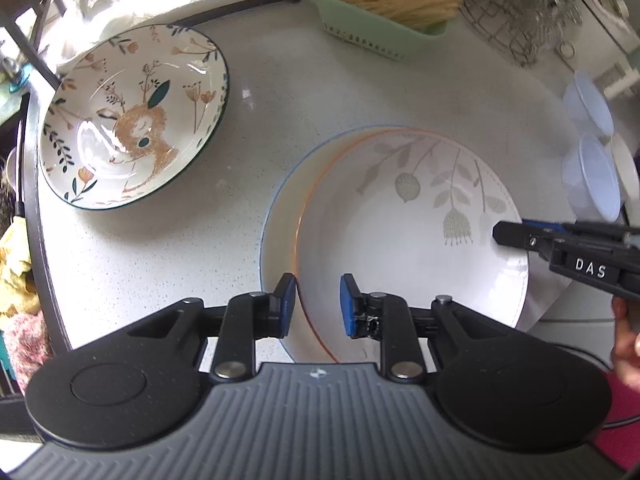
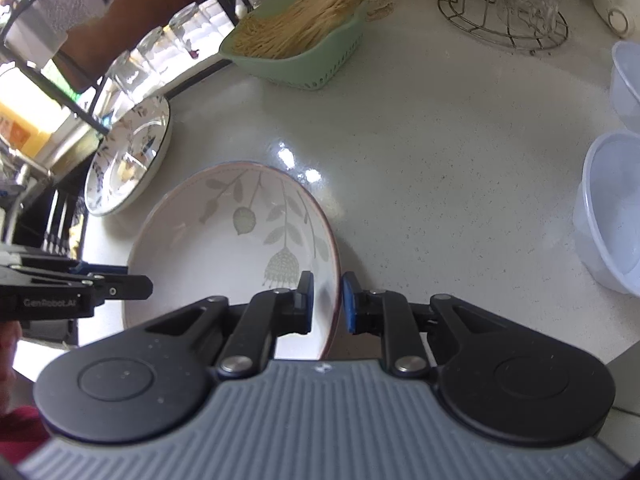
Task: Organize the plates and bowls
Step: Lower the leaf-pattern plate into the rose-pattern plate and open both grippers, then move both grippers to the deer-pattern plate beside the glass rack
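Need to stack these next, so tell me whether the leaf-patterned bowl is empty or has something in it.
Empty. The leaf-patterned bowl shows only its bare white inside and printed leaves in both views; no food or liquid shows.

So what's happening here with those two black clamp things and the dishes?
A person holds a clamp tool in each hand. Both grip one white leaf-patterned bowl by opposite rims: the left gripper on one side, the right gripper on the other. It sits over a blue-rimmed plate on the white counter. A deer-patterned bowl waits alongside.
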